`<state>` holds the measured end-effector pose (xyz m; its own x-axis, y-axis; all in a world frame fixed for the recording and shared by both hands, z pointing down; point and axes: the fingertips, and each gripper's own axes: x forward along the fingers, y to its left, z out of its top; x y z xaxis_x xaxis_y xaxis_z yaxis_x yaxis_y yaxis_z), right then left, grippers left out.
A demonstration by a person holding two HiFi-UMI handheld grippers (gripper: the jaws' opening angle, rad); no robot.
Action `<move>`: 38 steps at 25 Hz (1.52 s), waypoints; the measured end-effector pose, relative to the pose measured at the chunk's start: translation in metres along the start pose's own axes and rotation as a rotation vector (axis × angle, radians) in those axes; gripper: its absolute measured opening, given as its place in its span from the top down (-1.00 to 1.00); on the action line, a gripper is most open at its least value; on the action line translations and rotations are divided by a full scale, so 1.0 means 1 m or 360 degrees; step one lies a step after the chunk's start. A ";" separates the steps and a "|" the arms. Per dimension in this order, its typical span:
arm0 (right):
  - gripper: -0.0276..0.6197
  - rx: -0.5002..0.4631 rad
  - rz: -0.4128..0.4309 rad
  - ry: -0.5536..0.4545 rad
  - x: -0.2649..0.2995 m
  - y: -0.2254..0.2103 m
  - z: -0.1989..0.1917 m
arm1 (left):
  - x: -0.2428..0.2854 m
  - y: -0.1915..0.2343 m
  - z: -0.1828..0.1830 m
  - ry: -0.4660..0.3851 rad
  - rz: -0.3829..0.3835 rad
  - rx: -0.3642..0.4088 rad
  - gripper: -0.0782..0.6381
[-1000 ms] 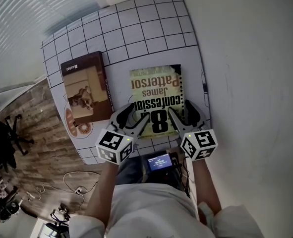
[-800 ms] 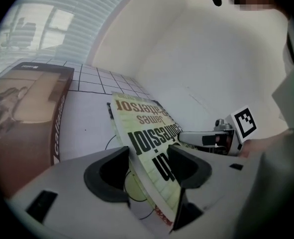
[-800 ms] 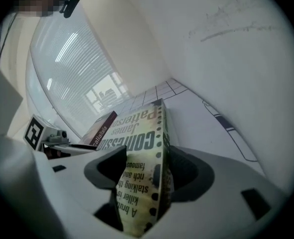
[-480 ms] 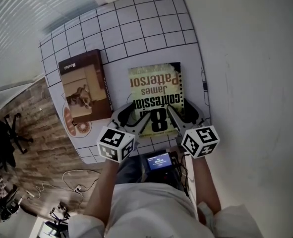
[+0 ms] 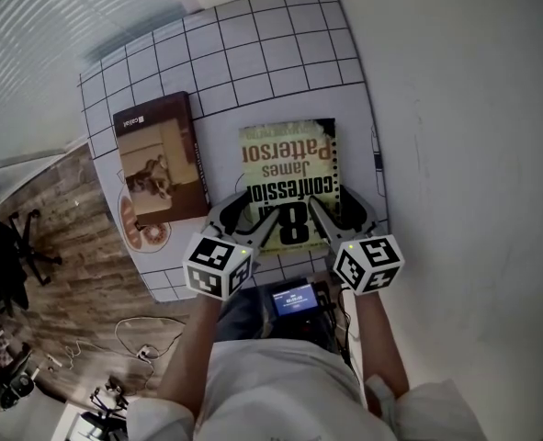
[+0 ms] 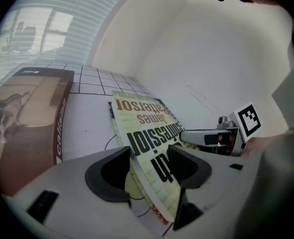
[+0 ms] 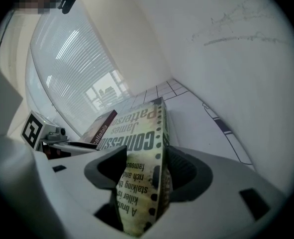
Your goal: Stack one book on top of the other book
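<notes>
I count two books and two grippers on the gridded worktop [image 5: 253, 62]. From the head view, the brown book [image 5: 159, 168] lies flat at the left edge. The green book [image 5: 289, 177] lies at the near edge by the right corner, apart from the brown book. Only the gripper views show me the holds. The left gripper [image 6: 149, 169] has its fingers clamped on the green book's near edge. The right gripper [image 7: 144, 171] has its fingers, just closing, pinched on its corner, over small print hidden from above.

left book [image 5: 159, 168] | beside right book [image 5: 289, 177] | both on table [image 5: 253, 53]
</notes>
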<state>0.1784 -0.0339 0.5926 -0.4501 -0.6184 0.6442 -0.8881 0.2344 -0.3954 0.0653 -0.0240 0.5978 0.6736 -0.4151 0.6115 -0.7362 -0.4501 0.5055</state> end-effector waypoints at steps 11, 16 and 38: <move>0.13 -0.0025 -0.0004 -0.0019 -0.016 0.011 0.011 | -0.013 -0.008 0.014 -0.0032 0.0028 0.0016 0.08; 0.13 -0.0040 -0.0001 -0.0039 -0.024 0.013 0.020 | -0.019 -0.016 0.021 -0.0020 0.0007 0.0039 0.11; 0.13 -0.0106 0.0068 -0.0145 -0.049 0.024 0.076 | -0.041 -0.039 0.072 -0.0124 0.0043 0.0061 0.13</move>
<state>0.1865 -0.0548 0.5024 -0.4797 -0.6718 0.5644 -0.8740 0.3092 -0.3749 0.0712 -0.0463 0.5090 0.6577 -0.4870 0.5746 -0.7521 -0.4670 0.4651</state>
